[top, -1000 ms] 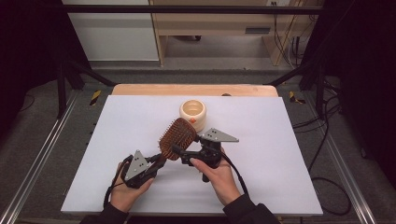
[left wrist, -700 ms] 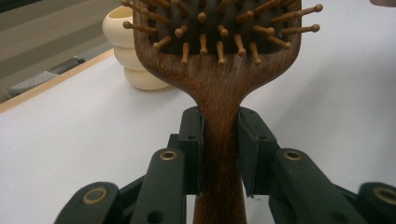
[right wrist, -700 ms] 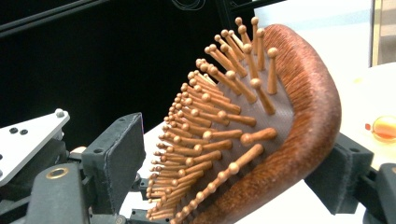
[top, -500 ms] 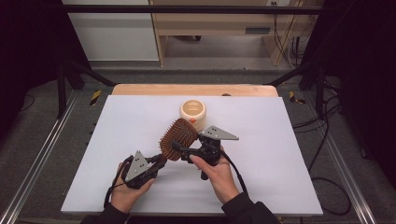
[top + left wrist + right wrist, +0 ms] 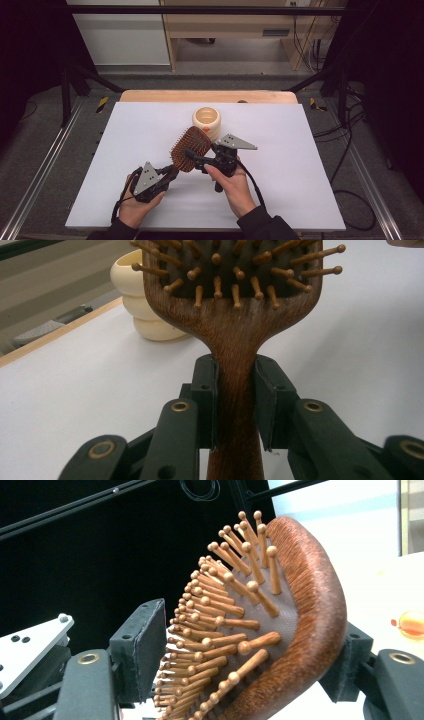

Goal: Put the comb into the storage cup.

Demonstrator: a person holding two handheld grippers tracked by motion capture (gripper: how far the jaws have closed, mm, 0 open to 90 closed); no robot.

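Both grippers meet at one wooden hairbrush (image 5: pixel 190 148), which is lifted above the white table (image 5: pixel 300 150). On the left, the left gripper (image 5: pixel 235 405) is clamped on the brush handle, one pad pressing each side of the narrow neck. On the right, the right gripper (image 5: pixel 250 655) has the brush head between its jaws: one pad touches the smooth back, the other stands just beside the bristle tips (these jaws have just been closing). A cream cup (image 5: pixel 206 120) stands behind the brush.
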